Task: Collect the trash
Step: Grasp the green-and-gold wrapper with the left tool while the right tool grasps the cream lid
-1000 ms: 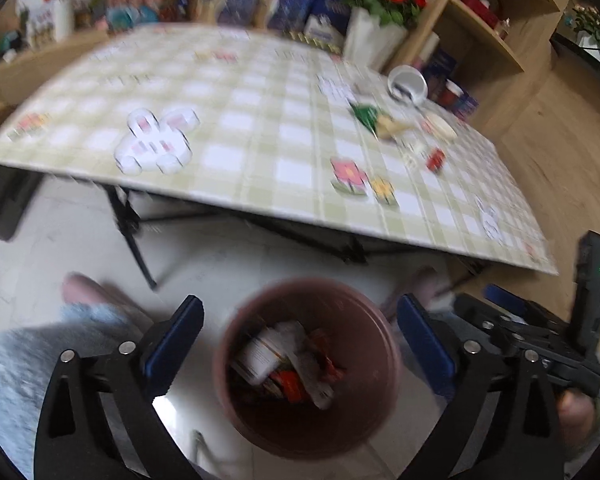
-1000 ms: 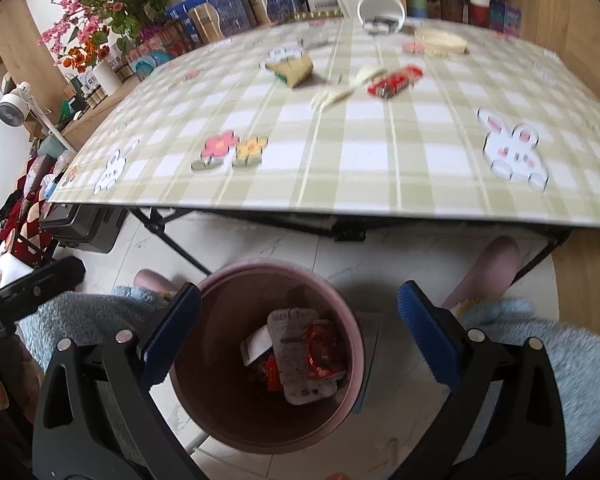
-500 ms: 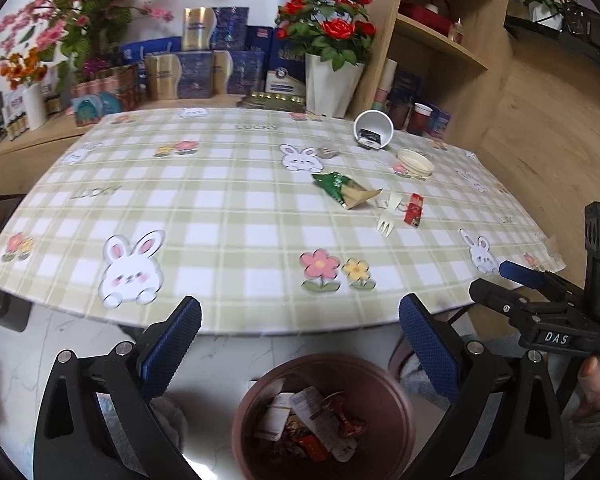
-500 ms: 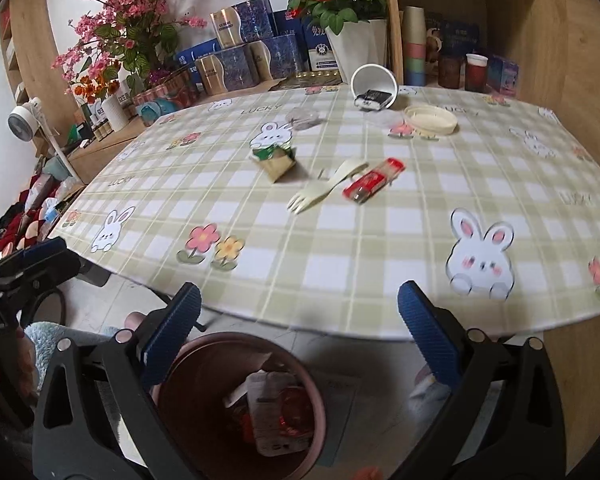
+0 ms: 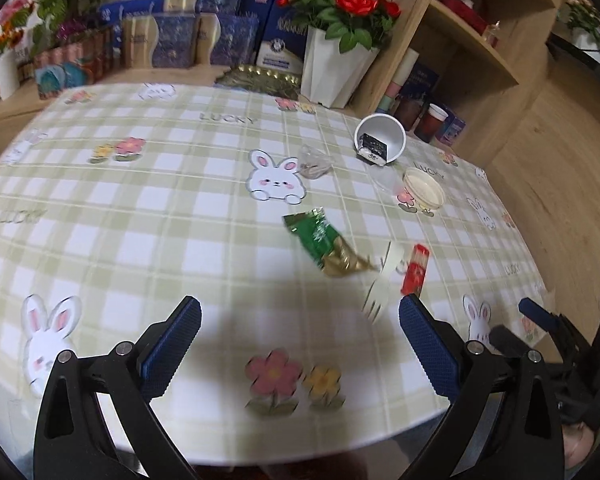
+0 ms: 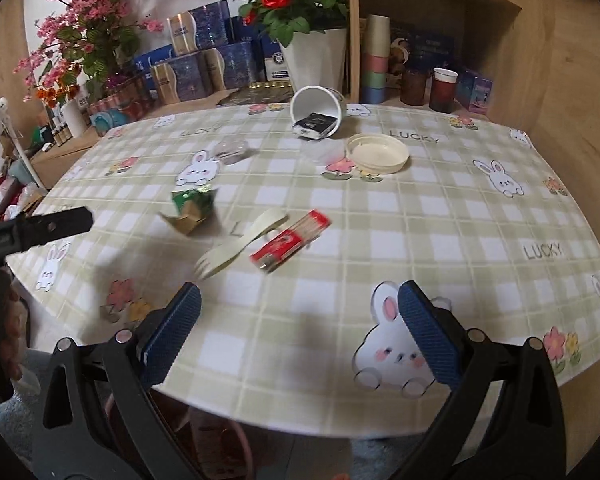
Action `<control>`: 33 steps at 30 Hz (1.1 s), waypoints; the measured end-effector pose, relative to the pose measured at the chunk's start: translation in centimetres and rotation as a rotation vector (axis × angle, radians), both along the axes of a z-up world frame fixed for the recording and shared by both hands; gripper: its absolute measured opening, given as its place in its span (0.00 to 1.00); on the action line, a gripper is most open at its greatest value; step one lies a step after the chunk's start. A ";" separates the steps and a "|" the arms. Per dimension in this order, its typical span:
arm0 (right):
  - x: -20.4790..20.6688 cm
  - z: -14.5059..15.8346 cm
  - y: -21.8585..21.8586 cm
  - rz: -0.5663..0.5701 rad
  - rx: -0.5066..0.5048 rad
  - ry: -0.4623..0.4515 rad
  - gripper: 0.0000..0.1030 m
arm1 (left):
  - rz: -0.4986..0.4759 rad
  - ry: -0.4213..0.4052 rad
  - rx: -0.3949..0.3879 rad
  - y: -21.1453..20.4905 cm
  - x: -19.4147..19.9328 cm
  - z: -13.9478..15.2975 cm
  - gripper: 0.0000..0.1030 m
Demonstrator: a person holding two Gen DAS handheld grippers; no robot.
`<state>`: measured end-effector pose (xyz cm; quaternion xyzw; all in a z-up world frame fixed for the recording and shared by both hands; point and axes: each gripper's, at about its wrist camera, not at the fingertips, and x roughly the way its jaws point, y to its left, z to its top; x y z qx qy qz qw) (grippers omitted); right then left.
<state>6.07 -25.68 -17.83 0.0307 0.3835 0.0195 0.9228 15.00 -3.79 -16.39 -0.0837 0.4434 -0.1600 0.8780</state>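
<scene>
Trash lies on the checked tablecloth (image 5: 140, 208): a green and gold wrapper (image 5: 327, 243) (image 6: 192, 207), a pale plastic fork (image 5: 382, 286) (image 6: 240, 242), a red packet (image 5: 415, 269) (image 6: 290, 240), a tipped white cup (image 5: 380, 140) (image 6: 317, 112) with a dark packet inside, a round lid (image 5: 424, 192) (image 6: 378, 153) and a clear crumpled wrapper (image 5: 315, 161) (image 6: 231, 149). My left gripper (image 5: 300, 340) is open above the near table edge, short of the fork. My right gripper (image 6: 300, 332) is open, nothing in it, over the front edge with the red packet ahead.
A white vase of red roses (image 5: 338, 60) (image 6: 312, 56), blue and gold boxes (image 5: 188, 36) and pink flowers (image 6: 88, 40) line the back. Wooden shelves (image 5: 472, 40) with cups stand at the right. The pink bin's rim (image 6: 240, 440) shows under the table edge.
Both grippers have risen from above the pink bin on the floor to table height and moved in toward the trash. Both stay open and empty.
</scene>
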 end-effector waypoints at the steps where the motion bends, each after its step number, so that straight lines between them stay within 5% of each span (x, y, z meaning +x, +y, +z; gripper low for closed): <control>1: 0.4 0.0 -0.3 0.001 -0.004 0.000 0.94 | 0.002 0.012 0.001 -0.5 0.8 -0.3 0.94; 11: 4.0 -0.5 -2.6 0.012 -0.021 0.019 0.94 | 0.029 0.099 -0.005 -4.3 6.6 -3.1 0.92; 17: 5.9 -0.7 -3.7 0.013 0.008 0.022 0.94 | 0.014 0.119 0.055 -5.8 8.3 -4.9 0.73; 22: 7.5 -0.5 -4.1 0.029 0.010 0.003 0.93 | -0.030 0.115 0.130 -6.5 8.5 -5.8 0.33; 26: 9.1 -0.2 -4.4 0.039 0.022 0.005 0.84 | -0.046 0.101 0.112 -5.8 8.1 -6.0 0.25; 33: 11.5 0.2 -5.1 0.033 0.024 -0.022 0.84 | 0.005 0.078 0.004 -3.1 7.4 -4.6 0.22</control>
